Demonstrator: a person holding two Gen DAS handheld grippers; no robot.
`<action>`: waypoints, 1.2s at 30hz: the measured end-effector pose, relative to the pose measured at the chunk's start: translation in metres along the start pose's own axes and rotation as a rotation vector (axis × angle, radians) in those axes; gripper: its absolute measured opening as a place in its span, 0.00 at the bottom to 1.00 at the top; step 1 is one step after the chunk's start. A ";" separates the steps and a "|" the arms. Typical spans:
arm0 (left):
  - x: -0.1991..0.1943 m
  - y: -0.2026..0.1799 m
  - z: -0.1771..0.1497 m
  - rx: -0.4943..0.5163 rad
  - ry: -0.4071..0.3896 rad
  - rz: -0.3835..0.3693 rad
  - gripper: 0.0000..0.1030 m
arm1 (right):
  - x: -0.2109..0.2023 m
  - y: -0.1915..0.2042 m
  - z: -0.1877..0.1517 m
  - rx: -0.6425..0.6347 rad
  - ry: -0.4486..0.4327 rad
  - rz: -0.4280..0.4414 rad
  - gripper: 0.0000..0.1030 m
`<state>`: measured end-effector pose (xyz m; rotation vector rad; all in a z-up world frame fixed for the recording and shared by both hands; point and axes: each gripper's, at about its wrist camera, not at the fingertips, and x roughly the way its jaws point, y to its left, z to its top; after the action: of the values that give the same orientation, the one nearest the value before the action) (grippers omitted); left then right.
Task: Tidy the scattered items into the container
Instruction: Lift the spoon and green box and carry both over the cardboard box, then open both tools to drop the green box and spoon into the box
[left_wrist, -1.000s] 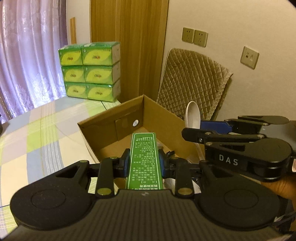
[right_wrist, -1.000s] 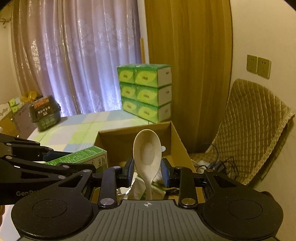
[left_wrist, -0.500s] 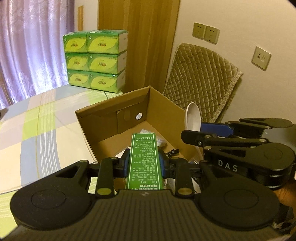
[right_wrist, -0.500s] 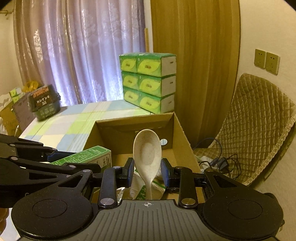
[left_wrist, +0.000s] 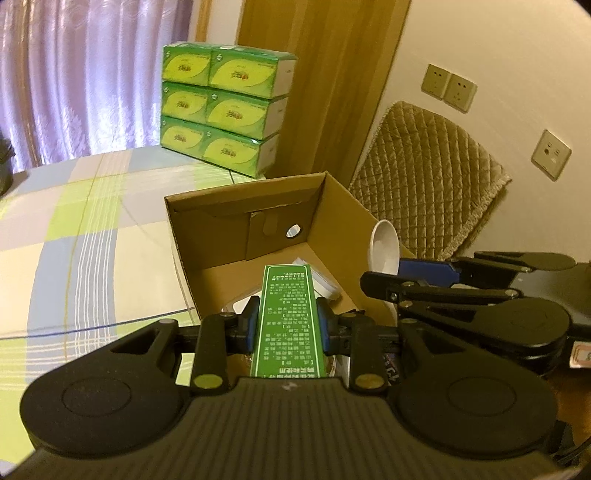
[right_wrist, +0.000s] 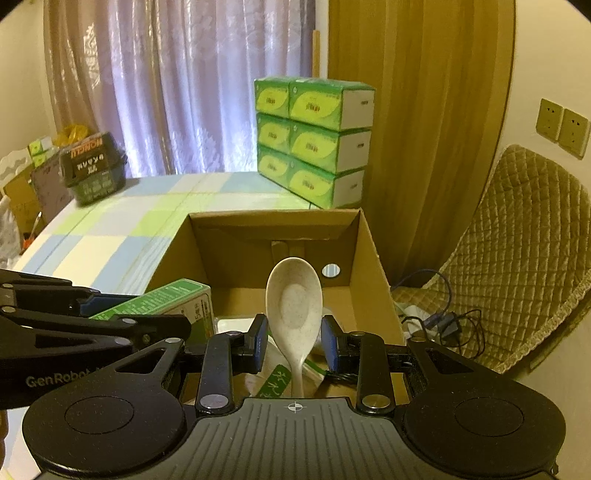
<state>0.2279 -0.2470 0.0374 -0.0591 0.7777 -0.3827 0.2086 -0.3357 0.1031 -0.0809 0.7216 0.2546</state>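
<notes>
An open cardboard box (left_wrist: 243, 188) (right_wrist: 273, 214) stands at the table's right edge, with white packets and a green-labelled wrapper (right_wrist: 275, 384) on its floor. My left gripper (left_wrist: 286, 325) is shut on a long green carton (left_wrist: 288, 317), held level over the box's near side. My right gripper (right_wrist: 294, 343) is shut on a pale speckled spoon (right_wrist: 295, 302) that stands upright, bowl up, above the box. In the right wrist view the green carton (right_wrist: 173, 299) and the left gripper (right_wrist: 92, 321) sit just to the left. The spoon (left_wrist: 384, 247) shows beside the box's right wall in the left wrist view.
A stack of green tissue packs (left_wrist: 225, 110) (right_wrist: 314, 136) stands behind the box. A chair with a quilted cover (left_wrist: 424, 177) (right_wrist: 517, 236) is right of it, with cables (right_wrist: 439, 317) on the seat. A dark basket (right_wrist: 92, 166) sits far left on the checked tablecloth (left_wrist: 74, 229).
Both grippers have swung left and come closer over the box, so its inside fills more of each view. The carton and the spoon stay held as before.
</notes>
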 end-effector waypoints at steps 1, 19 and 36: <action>0.001 0.000 0.000 -0.011 -0.002 0.004 0.24 | 0.001 0.000 0.000 -0.006 0.005 0.000 0.33; 0.008 -0.002 -0.003 -0.090 -0.027 0.051 0.31 | 0.018 -0.006 -0.002 -0.034 0.041 0.015 0.33; -0.015 0.016 -0.009 -0.087 -0.070 0.103 0.52 | 0.018 0.001 -0.001 -0.036 -0.001 0.015 0.83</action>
<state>0.2165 -0.2256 0.0380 -0.1127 0.7247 -0.2474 0.2204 -0.3314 0.0900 -0.1099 0.7171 0.2818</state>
